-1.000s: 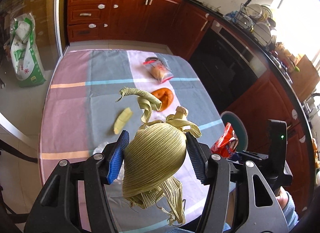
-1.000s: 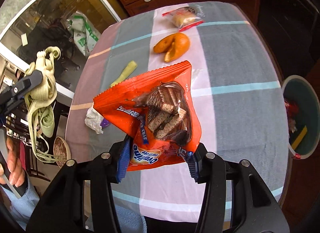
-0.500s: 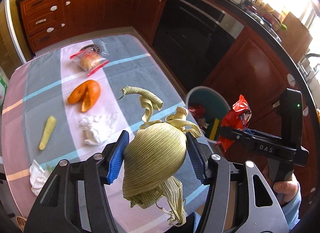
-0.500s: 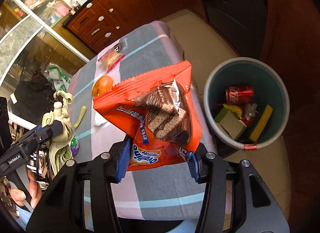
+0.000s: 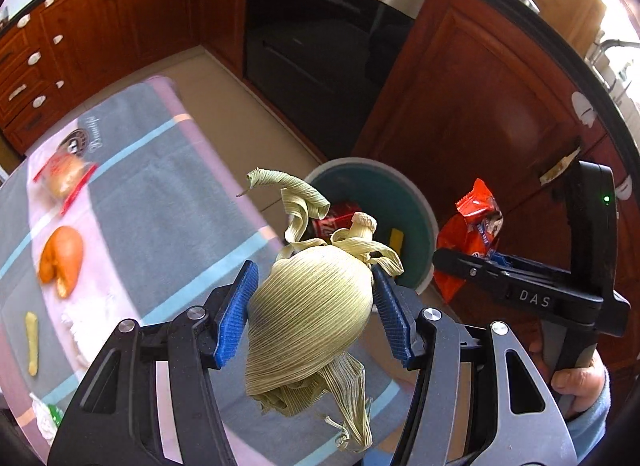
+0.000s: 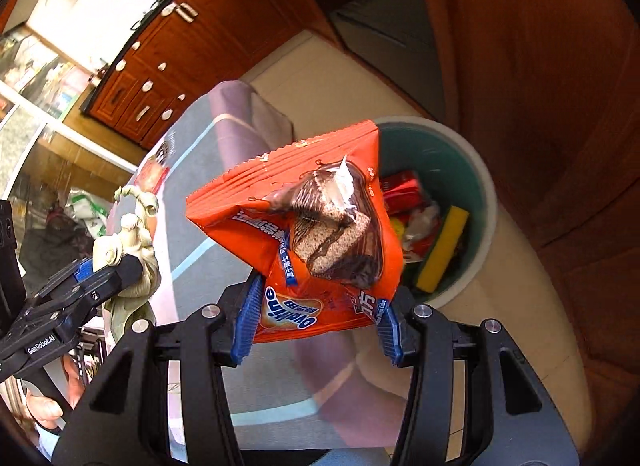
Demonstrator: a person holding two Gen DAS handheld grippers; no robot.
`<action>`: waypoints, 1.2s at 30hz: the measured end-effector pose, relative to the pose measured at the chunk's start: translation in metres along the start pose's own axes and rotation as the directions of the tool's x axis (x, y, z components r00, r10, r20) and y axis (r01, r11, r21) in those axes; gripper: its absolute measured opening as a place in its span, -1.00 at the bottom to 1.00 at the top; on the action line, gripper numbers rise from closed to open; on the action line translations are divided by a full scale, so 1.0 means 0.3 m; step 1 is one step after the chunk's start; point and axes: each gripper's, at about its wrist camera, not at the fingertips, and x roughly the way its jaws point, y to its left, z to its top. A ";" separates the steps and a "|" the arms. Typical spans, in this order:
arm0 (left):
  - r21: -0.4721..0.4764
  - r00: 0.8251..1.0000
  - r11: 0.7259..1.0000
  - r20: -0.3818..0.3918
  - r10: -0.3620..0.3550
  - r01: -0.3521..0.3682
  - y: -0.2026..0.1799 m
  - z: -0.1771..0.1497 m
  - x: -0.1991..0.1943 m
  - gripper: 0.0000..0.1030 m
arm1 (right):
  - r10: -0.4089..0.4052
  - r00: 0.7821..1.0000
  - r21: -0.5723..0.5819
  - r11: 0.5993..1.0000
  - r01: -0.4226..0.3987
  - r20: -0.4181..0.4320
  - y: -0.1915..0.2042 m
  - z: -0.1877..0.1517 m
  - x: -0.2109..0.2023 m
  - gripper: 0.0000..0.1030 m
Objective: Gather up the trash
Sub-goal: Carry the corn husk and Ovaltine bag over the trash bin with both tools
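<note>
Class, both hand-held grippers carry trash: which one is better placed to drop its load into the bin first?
Right, probably. The snack wrapper already overlaps the bin rim; the left's corn husk hangs nearer the table edge.

Both grippers tilt steeply downward, side by side. The left gripper (image 5: 314, 308) has its 2 blue pads pressed on a corn husk (image 5: 308, 314); the right gripper (image 6: 320, 320) clamps an orange snack packet (image 6: 320, 234). A hand (image 5: 576, 380) grips the right handle.

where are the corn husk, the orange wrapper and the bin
corn husk (image 5: 312, 302), left wrist view, on its rounded ribbed body
orange wrapper (image 6: 320, 234), right wrist view, on its printed front
bin (image 6: 486, 201), right wrist view, on its pale rim
</note>
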 end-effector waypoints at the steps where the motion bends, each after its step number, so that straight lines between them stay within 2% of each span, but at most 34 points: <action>1: 0.009 1.000 1.000 -0.008 -0.005 0.005 -0.017 0.011 0.024 0.15 | -0.008 1.000 0.011 1.000 0.008 0.001 -0.020 0.004 -0.001 -0.06; 11: 0.085 0.993 0.995 -0.116 -0.033 0.043 -0.157 0.067 0.265 0.18 | -0.067 0.998 0.093 0.993 0.067 -0.004 -0.149 0.037 0.021 -0.05; 13: 0.100 0.992 0.994 -0.124 -0.024 0.037 -0.175 0.075 0.298 0.38 | -0.078 0.997 0.105 0.991 0.079 -0.009 -0.175 0.037 0.028 -0.05; 14: 0.105 0.992 0.994 -0.123 -0.020 0.033 -0.180 0.078 0.306 0.39 | -0.081 0.997 0.112 0.990 0.082 -0.013 -0.184 0.038 0.032 -0.05; 26: 0.030 0.991 0.999 -0.131 -0.027 0.031 -0.113 0.055 0.300 0.57 | -0.087 0.995 0.117 0.989 0.092 -0.044 -0.210 0.064 0.089 -0.05; 32: 0.008 0.994 1.000 -0.108 -0.018 0.019 -0.097 0.040 0.265 0.77 | -0.083 0.994 0.106 0.990 0.089 -0.067 -0.193 0.057 0.124 -0.04; 34: 0.003 0.994 1.000 -0.105 -0.017 0.018 -0.090 0.031 0.252 0.82 | -0.084 0.994 0.096 0.991 0.090 -0.073 -0.185 0.056 0.134 0.05; 36: 0.001 0.995 1.000 -0.101 -0.014 0.014 -0.081 0.029 0.245 0.88 | -0.077 0.994 0.097 0.992 0.084 -0.075 -0.173 0.060 0.143 0.47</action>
